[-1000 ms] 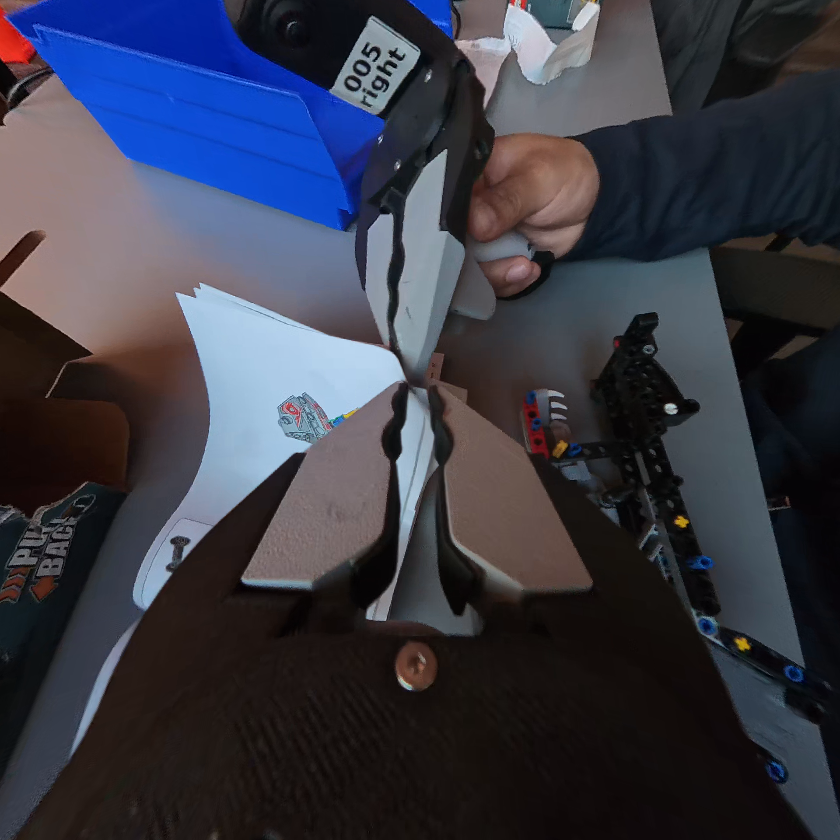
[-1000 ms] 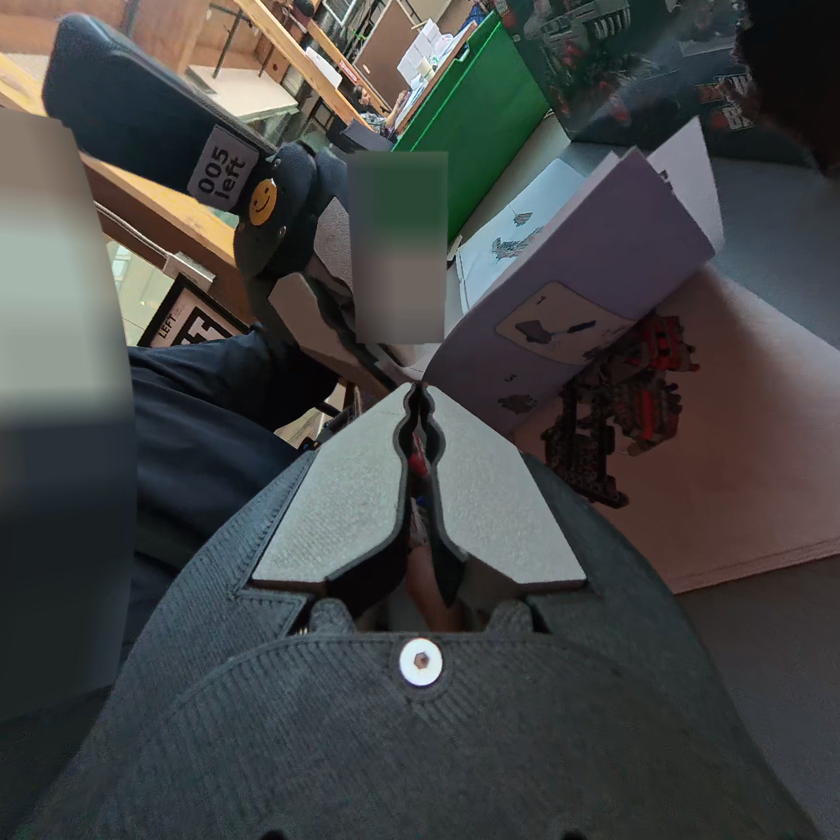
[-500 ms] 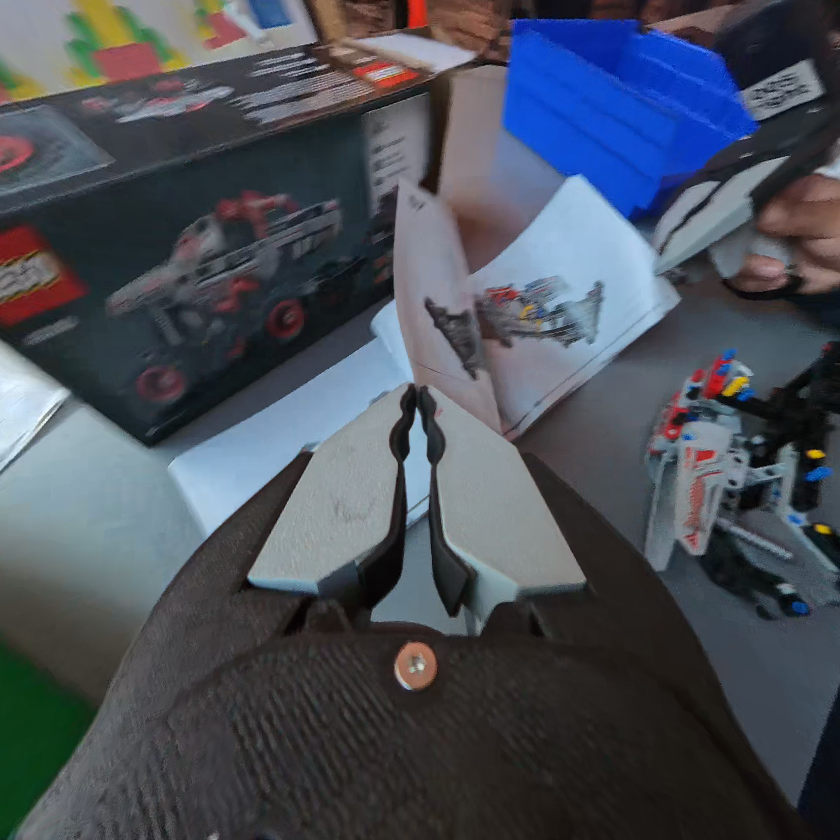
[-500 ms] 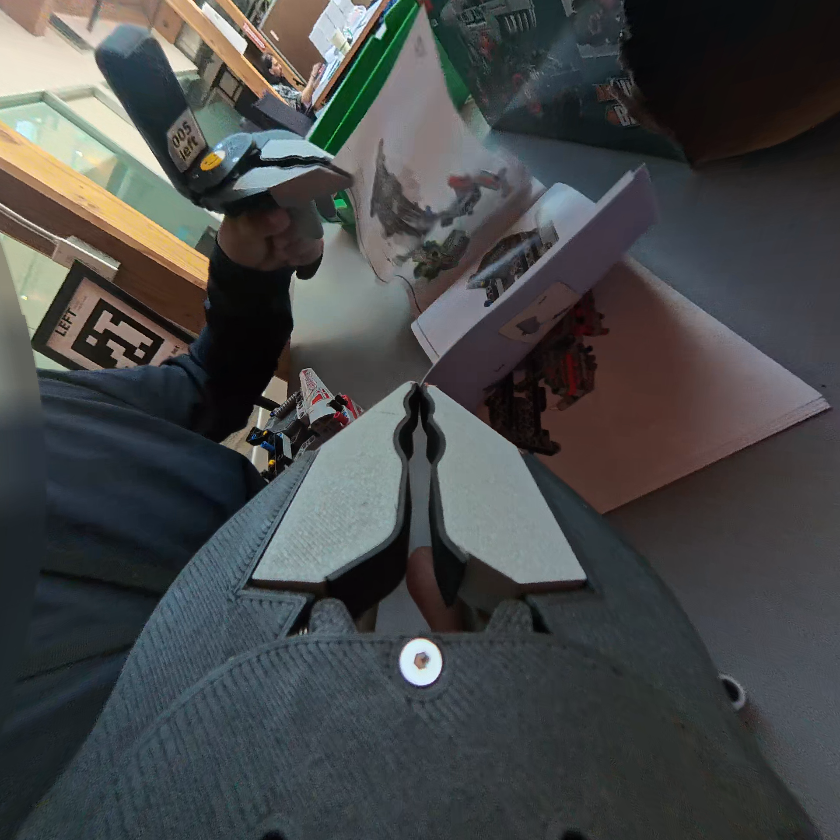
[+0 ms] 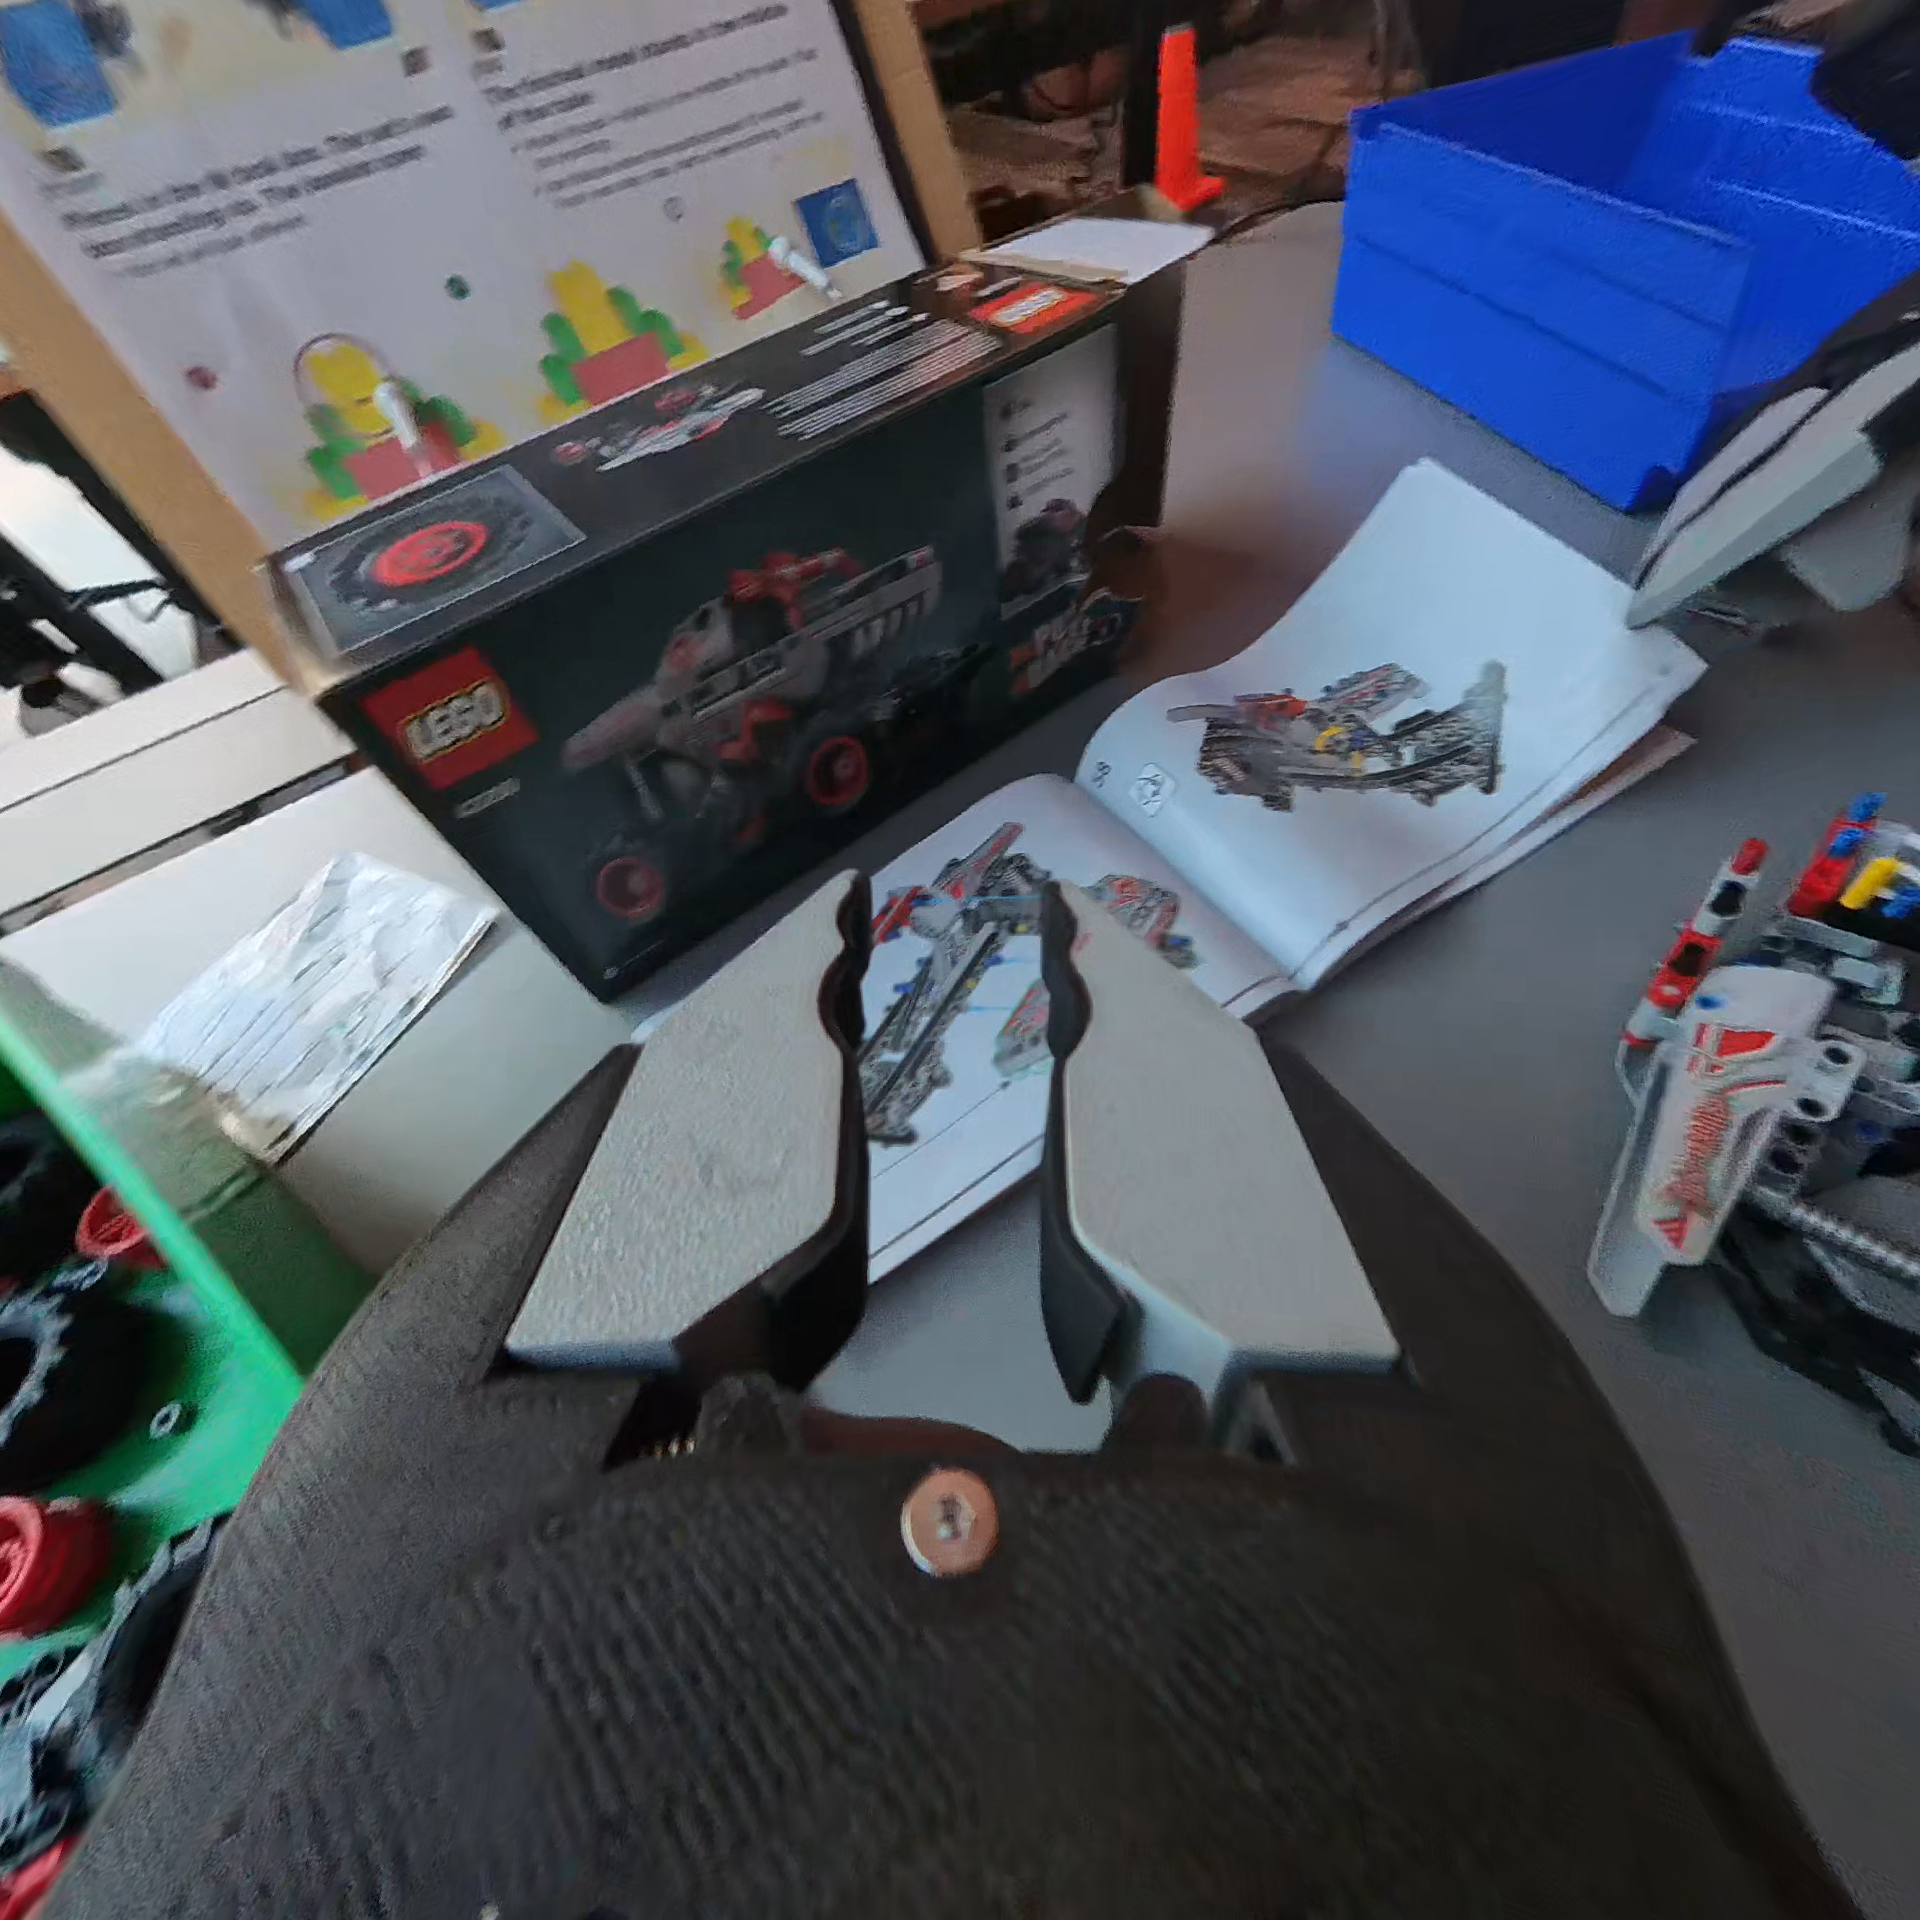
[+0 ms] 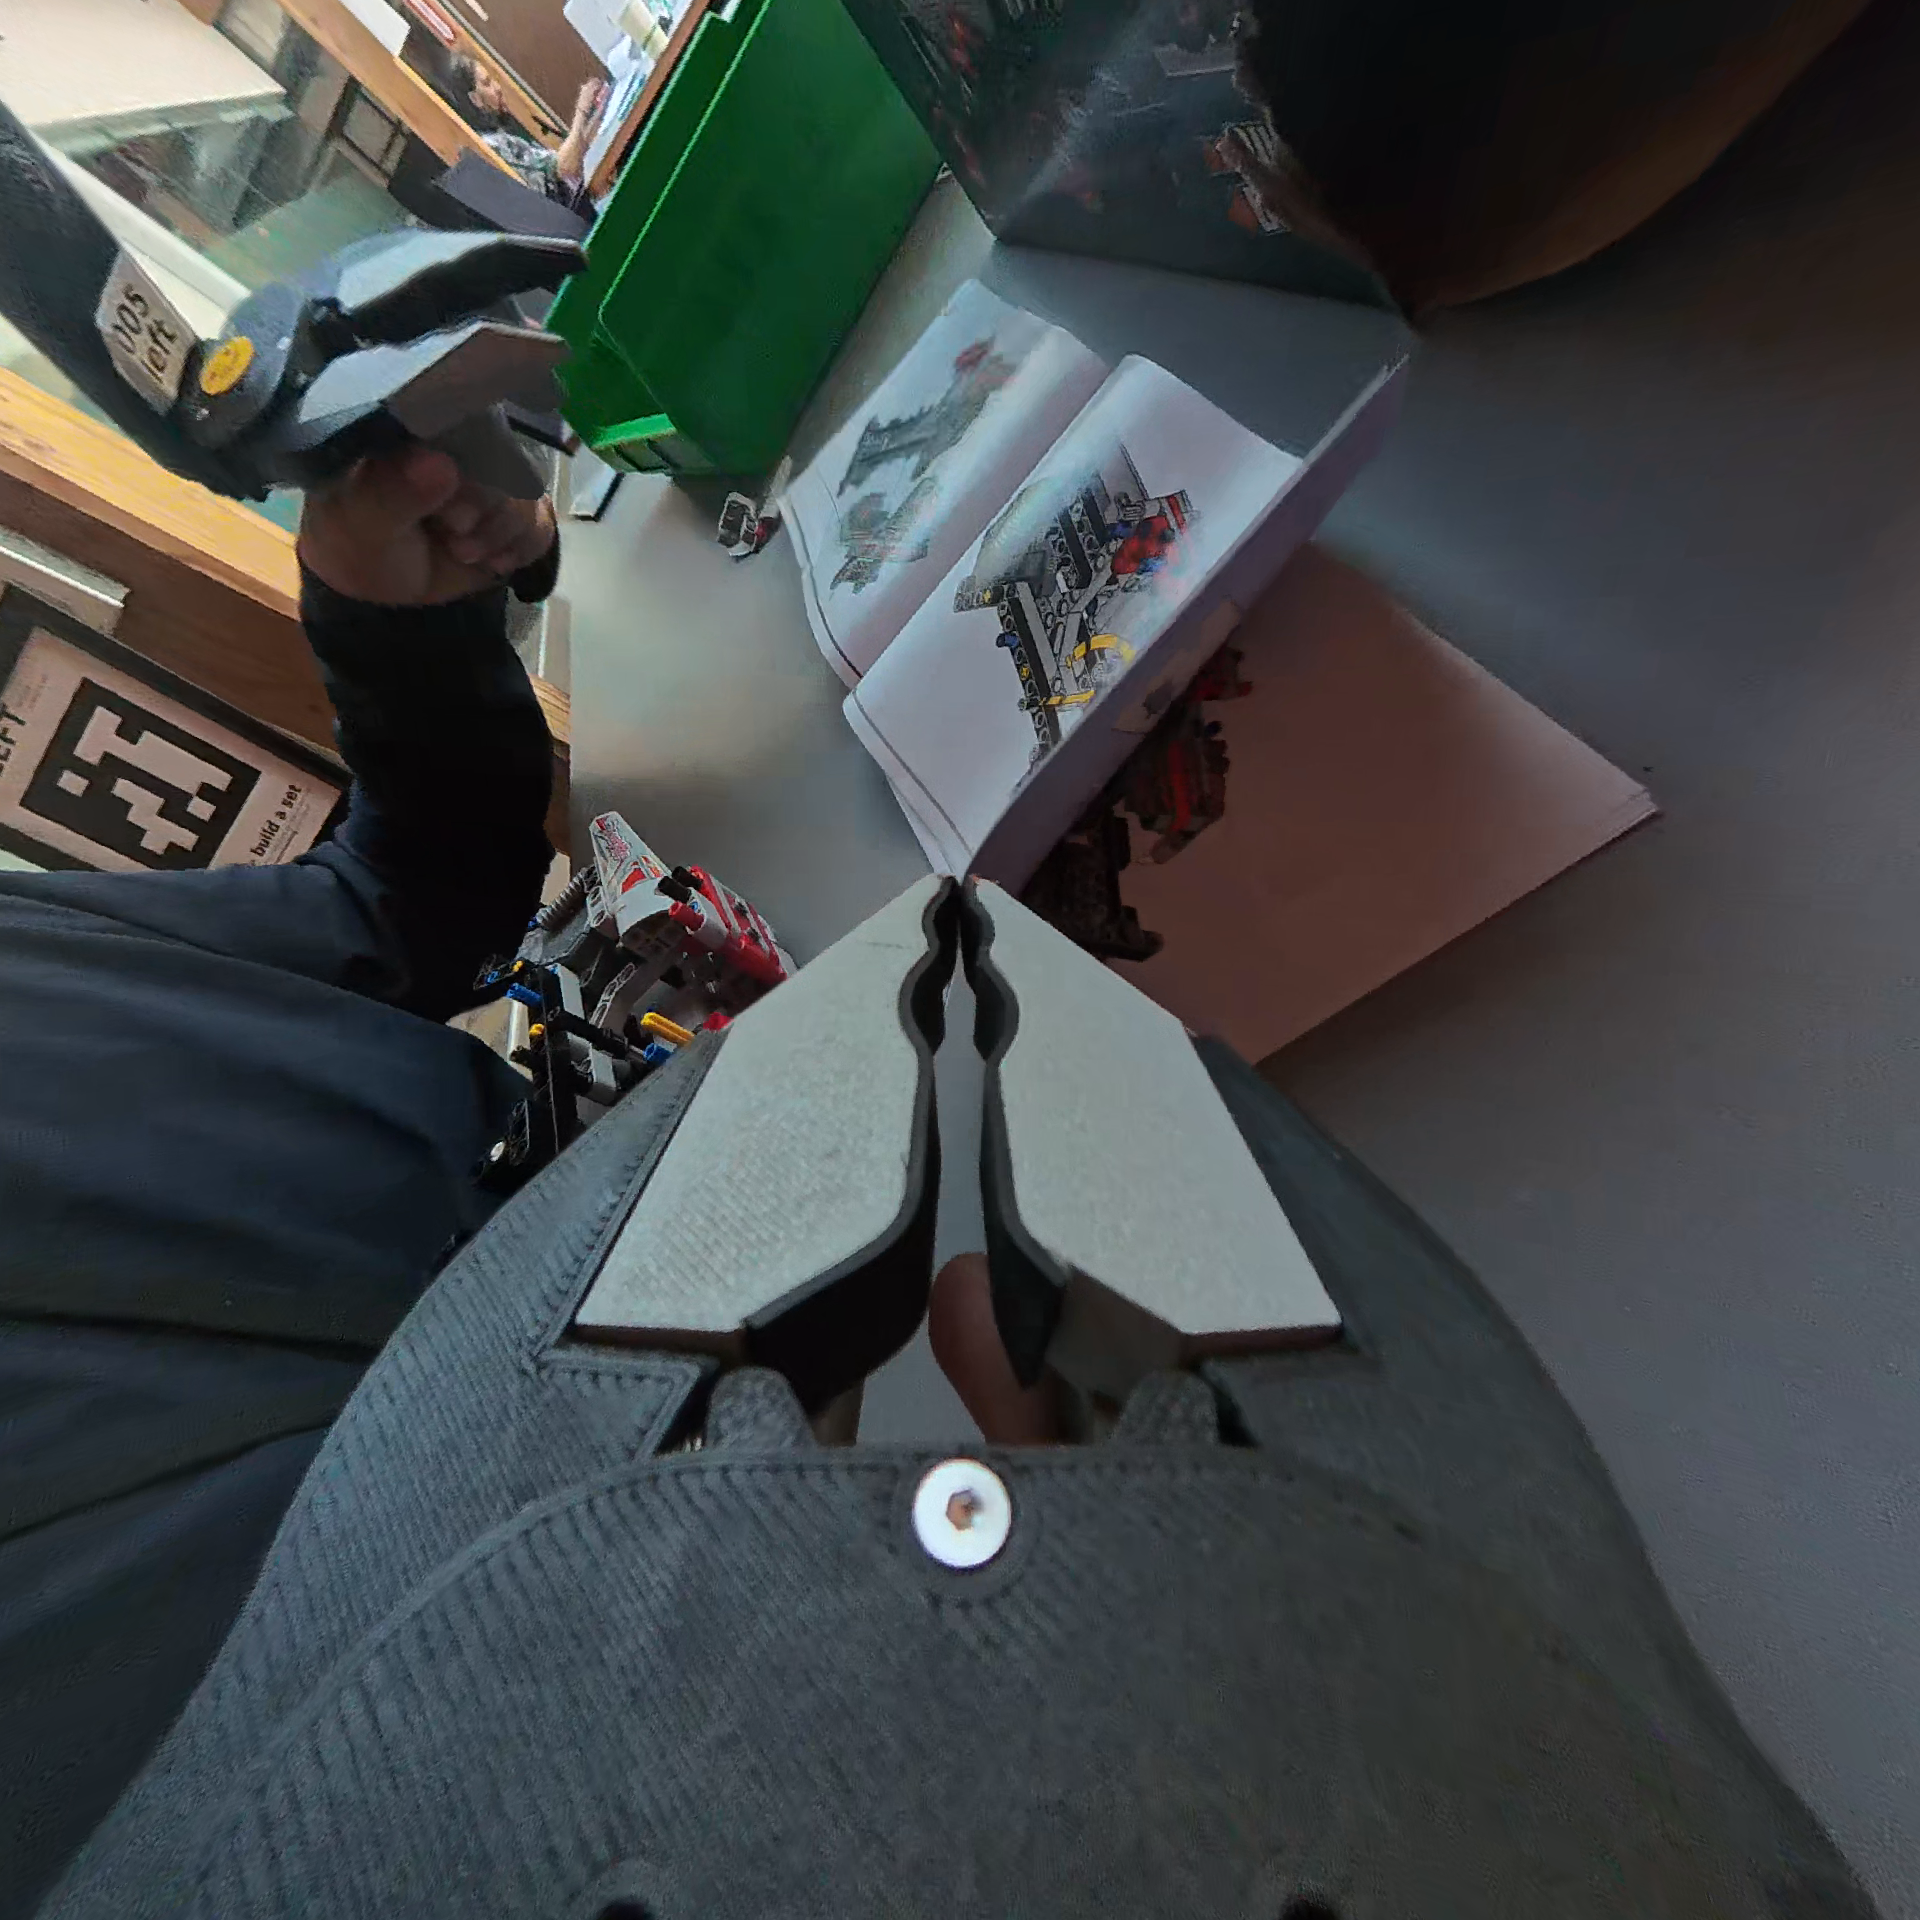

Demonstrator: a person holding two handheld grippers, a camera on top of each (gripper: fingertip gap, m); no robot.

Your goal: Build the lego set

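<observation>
Left wrist view: left tongs (image 5: 951, 920) parted, a clear gap between the tips, nothing held, hovering above the grey counter (image 5: 1455, 1091). Directly beyond the tips, an open instruction booklet (image 5: 1299, 790) lying flat, its right-hand pages curving upward. Behind that, a dark set box (image 5: 727, 665) standing on its long edge. Off to the right of the tongs, the partly built lego model (image 5: 1766, 1049), white and red panels over a black frame, resting on the counter. Far right and farther off, a blue bin (image 5: 1621, 270), with the right tongs (image 5: 1662, 582) just in front of it. To the left, a green bin (image 5: 208, 1278) holding black tyres and red hubs, and a folded paper sheet (image 5: 312, 987) beside it.

Right wrist view: right tongs (image 6: 958, 894) closed tip to tip, whether on a page edge cannot be told, touching or just beside the booklet's (image 6: 1039, 582) near corner. Left of the tongs, the model (image 6: 644, 956) close to a dark sleeve (image 6: 436, 748). Farther up left, the left tongs (image 6: 566, 301) raised in a hand (image 6: 416, 530), parted and empty.
</observation>
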